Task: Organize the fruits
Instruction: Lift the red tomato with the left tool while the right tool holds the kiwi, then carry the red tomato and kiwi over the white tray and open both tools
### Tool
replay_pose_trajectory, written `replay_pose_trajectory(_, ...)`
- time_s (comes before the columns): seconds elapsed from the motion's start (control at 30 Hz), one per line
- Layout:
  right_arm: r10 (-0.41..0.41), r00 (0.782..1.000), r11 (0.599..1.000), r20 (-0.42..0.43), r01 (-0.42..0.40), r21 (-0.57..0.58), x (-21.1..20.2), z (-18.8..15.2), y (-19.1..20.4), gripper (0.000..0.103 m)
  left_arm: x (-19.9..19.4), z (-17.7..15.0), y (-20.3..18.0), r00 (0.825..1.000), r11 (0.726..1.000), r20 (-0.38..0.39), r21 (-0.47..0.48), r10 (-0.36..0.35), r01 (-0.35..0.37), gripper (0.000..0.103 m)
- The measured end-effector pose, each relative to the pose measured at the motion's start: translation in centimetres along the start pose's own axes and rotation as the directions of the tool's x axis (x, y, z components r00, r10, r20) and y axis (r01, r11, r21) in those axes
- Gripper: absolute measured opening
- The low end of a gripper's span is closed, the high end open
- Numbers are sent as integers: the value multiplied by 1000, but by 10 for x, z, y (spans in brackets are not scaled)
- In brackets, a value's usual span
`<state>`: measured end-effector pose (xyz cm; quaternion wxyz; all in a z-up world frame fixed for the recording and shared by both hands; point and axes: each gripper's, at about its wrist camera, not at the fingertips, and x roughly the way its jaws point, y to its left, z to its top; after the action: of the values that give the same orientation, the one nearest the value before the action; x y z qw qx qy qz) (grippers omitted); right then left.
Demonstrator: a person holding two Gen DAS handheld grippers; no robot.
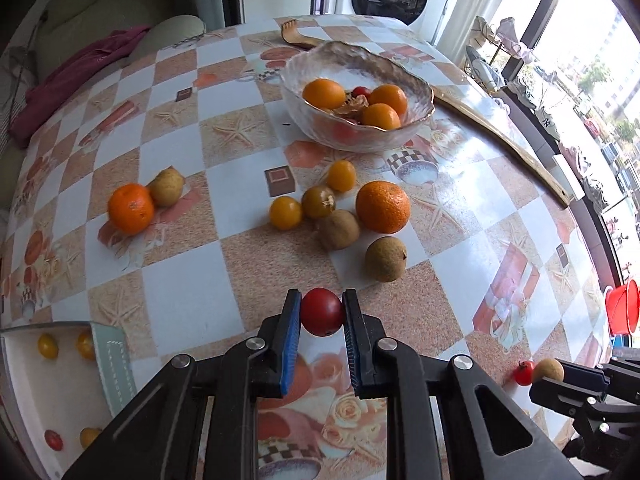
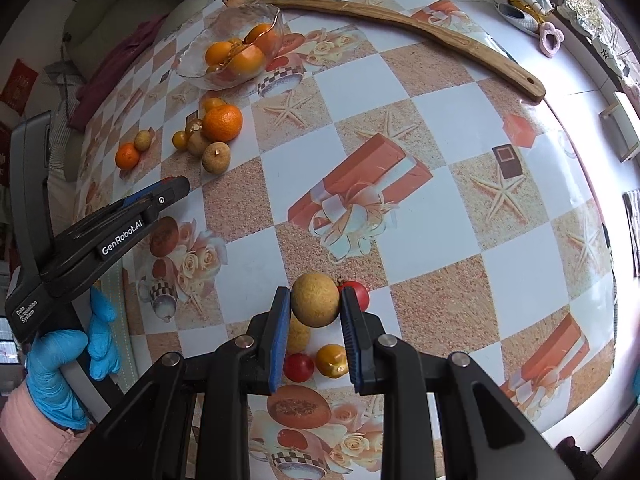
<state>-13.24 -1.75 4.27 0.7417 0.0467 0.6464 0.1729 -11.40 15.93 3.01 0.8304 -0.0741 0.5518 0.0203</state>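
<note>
Fruits are seen scattered on a checkered tablecloth [image 1: 192, 92], with a glass bowl [image 1: 356, 136] of oranges at 12 o'clock. A red cherry tomato [image 1: 322, 312] is clamped in the left gripper [image 1: 322, 314]; a tan longan [image 2: 315, 299] is clamped in the right gripper [image 2: 314, 304]. A white tray [image 1: 24, 392] is seen at 8 o'clock.
</note>
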Motion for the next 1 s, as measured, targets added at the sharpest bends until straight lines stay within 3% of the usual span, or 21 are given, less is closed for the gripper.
replay_pose_trajectory(0.53,27,1000,991,4,-26,-132,1,5,72,27,-69,-36,75,996,986,80,-167,36,-22,22)
replay_pose_trajectory(0.77,40,999,978,-18,-43,-204,6,0,112,27,-101,-75,118,992,961,84,-268,90,-65,22)
replay_pose_trajectory(1.0,57,997,957,-47,-68,-283,18,-3,158,27,-116,-118,160,988,925,41,-361,147,-123,22)
